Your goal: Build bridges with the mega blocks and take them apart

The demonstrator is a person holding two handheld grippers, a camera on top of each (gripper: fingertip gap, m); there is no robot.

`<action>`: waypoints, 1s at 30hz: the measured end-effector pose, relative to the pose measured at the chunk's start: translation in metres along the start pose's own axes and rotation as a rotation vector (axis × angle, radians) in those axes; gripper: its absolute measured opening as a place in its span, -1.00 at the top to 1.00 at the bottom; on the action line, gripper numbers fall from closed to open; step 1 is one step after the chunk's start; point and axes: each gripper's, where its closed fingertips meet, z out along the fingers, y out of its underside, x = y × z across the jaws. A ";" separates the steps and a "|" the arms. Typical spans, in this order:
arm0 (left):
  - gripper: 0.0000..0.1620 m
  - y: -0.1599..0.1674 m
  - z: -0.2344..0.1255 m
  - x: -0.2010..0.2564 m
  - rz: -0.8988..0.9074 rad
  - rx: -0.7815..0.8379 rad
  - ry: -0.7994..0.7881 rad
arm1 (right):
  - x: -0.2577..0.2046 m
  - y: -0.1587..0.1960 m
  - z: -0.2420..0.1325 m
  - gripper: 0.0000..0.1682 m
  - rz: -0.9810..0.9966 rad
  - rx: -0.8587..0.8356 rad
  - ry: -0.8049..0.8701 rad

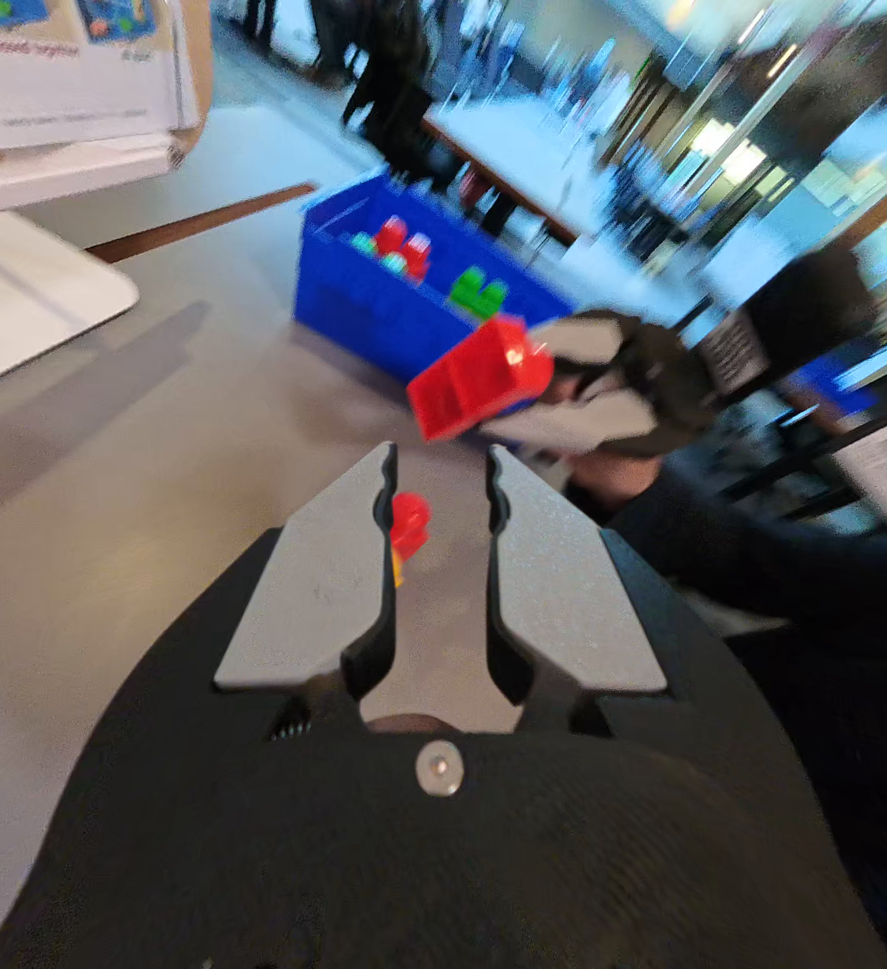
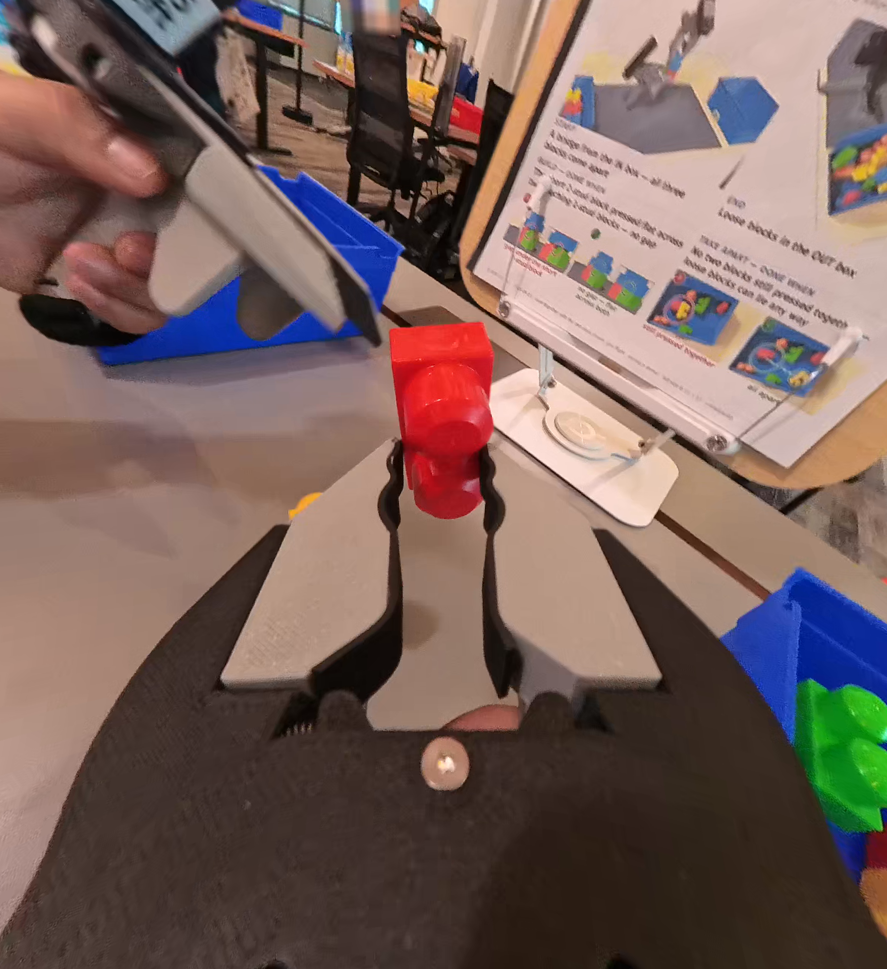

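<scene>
The right gripper (image 2: 444, 461) fills the lower centre of its own view, its grey fingers (image 2: 326, 577) drawn in and clamped on a red block (image 2: 444, 414) at their tips. In the left wrist view it sits at centre right, blurred. The left gripper (image 1: 441, 461) points up the frame with a clear gap between its jaws, gripping nothing. In the upper left of the right wrist view a bare hand (image 2: 27, 194) wraps its handle, tilting it down and rightward.

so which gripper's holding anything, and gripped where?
Right gripper holds the red mega block, pinched across its studs, base pointing away. Left gripper is open and holds nothing.
</scene>
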 end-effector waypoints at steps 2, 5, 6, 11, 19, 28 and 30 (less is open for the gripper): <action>0.43 0.027 0.001 -0.019 0.136 -0.161 -0.132 | 0.008 0.008 0.002 0.70 0.019 -0.038 0.019; 0.43 0.067 0.001 -0.033 0.315 -0.398 -0.204 | 0.017 0.029 0.007 0.70 0.030 -0.141 0.036; 0.44 0.075 0.001 -0.034 0.369 -0.442 -0.210 | 0.016 0.037 0.009 0.70 0.042 -0.176 0.024; 0.41 0.108 0.007 -0.050 0.435 -0.592 -0.234 | 0.007 0.065 0.017 0.70 0.090 -0.309 -0.046; 0.41 0.123 0.037 -0.066 0.559 -0.614 -0.281 | -0.007 0.072 0.014 0.70 0.153 -0.355 -0.168; 0.43 0.120 0.057 -0.058 0.645 -0.528 -0.219 | -0.009 0.078 0.005 0.70 0.222 -0.402 -0.238; 0.49 0.124 0.060 -0.057 0.643 -0.528 -0.192 | -0.006 0.080 0.006 0.69 0.210 -0.409 -0.218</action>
